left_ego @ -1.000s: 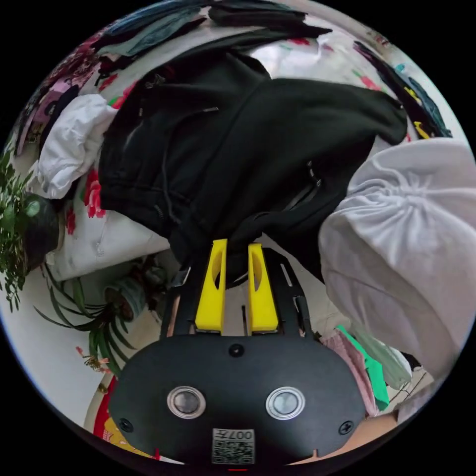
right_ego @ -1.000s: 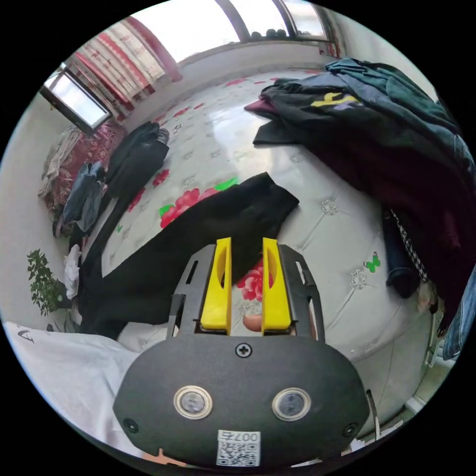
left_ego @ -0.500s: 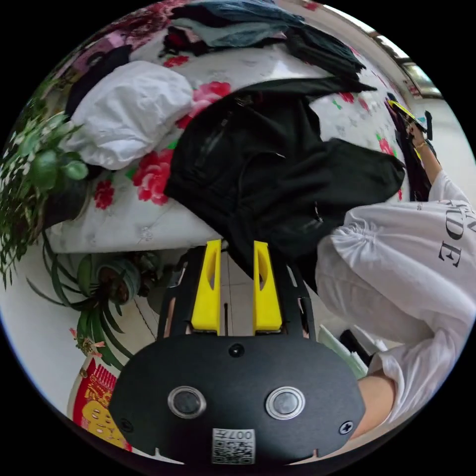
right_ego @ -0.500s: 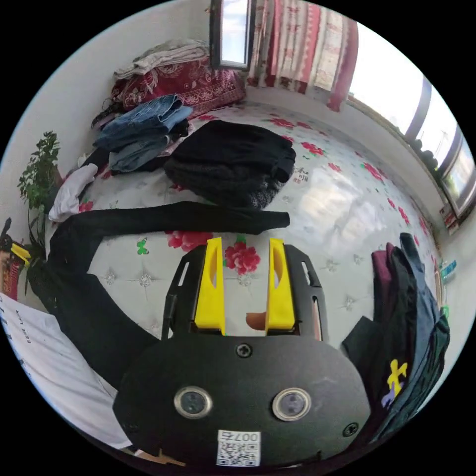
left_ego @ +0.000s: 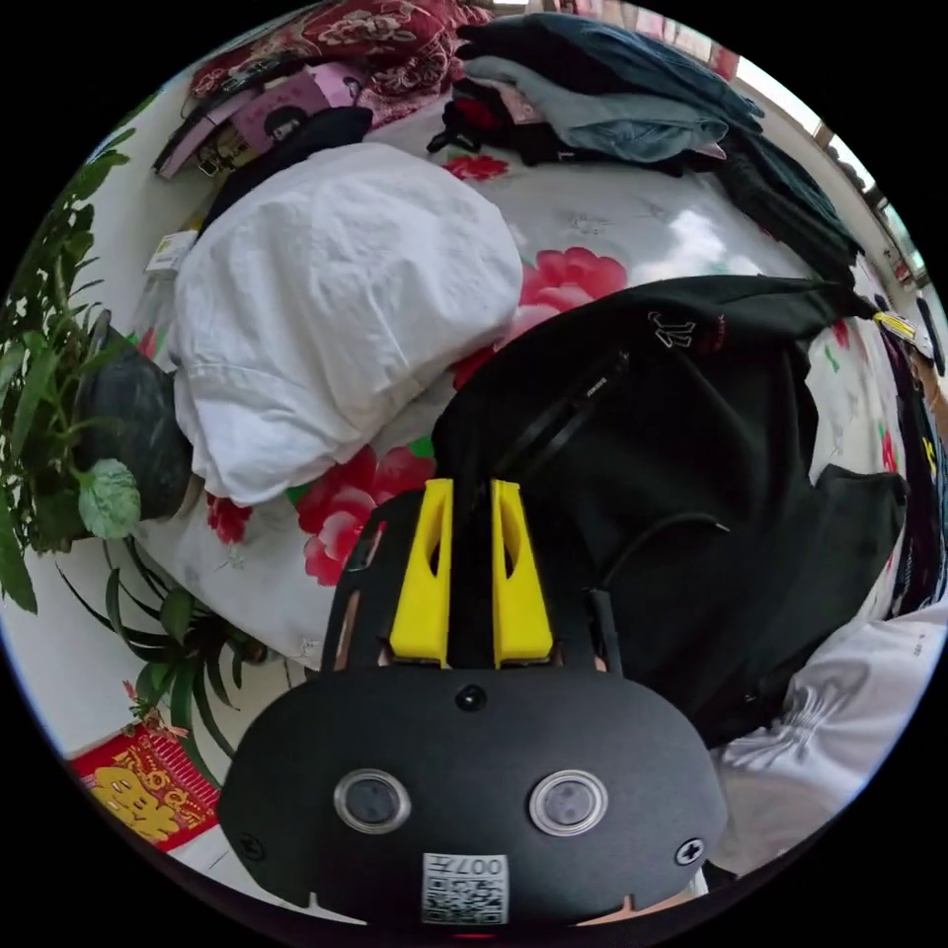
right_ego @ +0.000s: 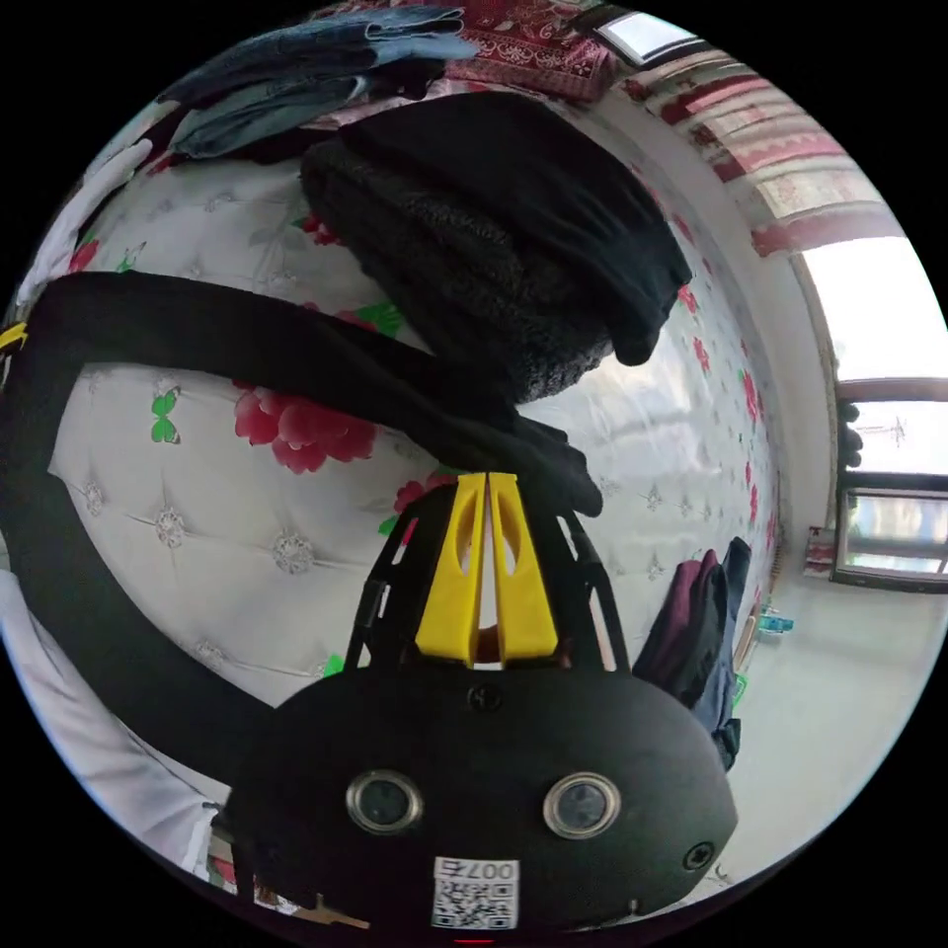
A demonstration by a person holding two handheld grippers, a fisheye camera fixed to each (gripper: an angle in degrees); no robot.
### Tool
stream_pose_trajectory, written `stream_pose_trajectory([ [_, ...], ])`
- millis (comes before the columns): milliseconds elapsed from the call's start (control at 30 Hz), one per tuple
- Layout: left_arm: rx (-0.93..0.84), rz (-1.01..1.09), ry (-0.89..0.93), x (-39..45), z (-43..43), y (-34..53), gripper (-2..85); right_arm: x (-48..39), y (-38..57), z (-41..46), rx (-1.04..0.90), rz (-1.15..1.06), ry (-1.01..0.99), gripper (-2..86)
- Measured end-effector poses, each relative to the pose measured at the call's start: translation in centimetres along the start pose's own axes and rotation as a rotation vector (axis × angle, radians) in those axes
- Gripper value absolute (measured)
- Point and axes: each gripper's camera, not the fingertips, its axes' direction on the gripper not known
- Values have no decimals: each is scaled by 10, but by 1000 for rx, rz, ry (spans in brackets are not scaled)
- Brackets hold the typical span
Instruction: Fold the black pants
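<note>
Left tool [left_ego: 472,486]: its yellow jaws stand nearly together with black cloth running down the slot between them, so it has the waist end of the pants [left_ego: 691,494] pinched, at the edge nearest the person.

Right tool [right_ego: 487,479]: jaws pressed almost shut, tips meeting at the leg cuff [right_ego: 553,464]. Whether cloth is truly caught between them or merely lies just beyond the tips, he cannot tell.

Pants: spread across the flowered bed [right_ego: 197,513], the waist bunched ahead and to the right of the left tool, one long leg [right_ego: 247,341] stretching away left of the right tool toward the waist end.

Why held so: one end in each tool looks like a set-up to pull the garment long and flat, or to bring cuff to waist for the first fold. That is a guess from the grips.

White bundle [left_ego: 336,306]: lies up and left of the left tool, just beside the waist, perhaps crowding the fold.

Dark stack [right_ego: 513,237]: folded clothes lie just beyond the right tool, touching or overlapping the leg; which one is unclear.

Hard to make out: the second leg is lost in black folds, and the left tool's body covers the cloth below its jaws.

Cut off: the person's white sleeve [left_ego: 820,711] runs out of view at lower right.
</note>
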Motion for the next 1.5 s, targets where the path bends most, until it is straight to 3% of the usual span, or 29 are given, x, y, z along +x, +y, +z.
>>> stream_pose_trajectory([
  [233,305,-10,168,-36,-136,54,-8,118,107,-133,420,309,-197,-2],
  [400,489,93,152,-28,-211,132,-8,144,230,-184,586,381,-155,-2],
  [500,447,100,142,-19,-215,187,-7,140,319,-177,557,436,-107,-1],
  [633,318,24,204,-4,-176,245,-8,121,417,-103,339,598,-303,5],
  [767,232,-30,200,-2,-152,255,-9,102,433,-52,260,642,-410,24],
  [1033,298,-146,245,-41,-183,249,-10,160,374,46,210,908,-749,74],
  [1300,372,-243,312,-74,-212,251,-10,208,356,103,192,1138,-908,22],
  [1367,397,-259,329,-80,-219,252,-10,227,357,92,251,1130,-945,9],
  [1500,481,-192,347,-90,-253,270,-10,276,389,19,577,962,-1076,0],
])
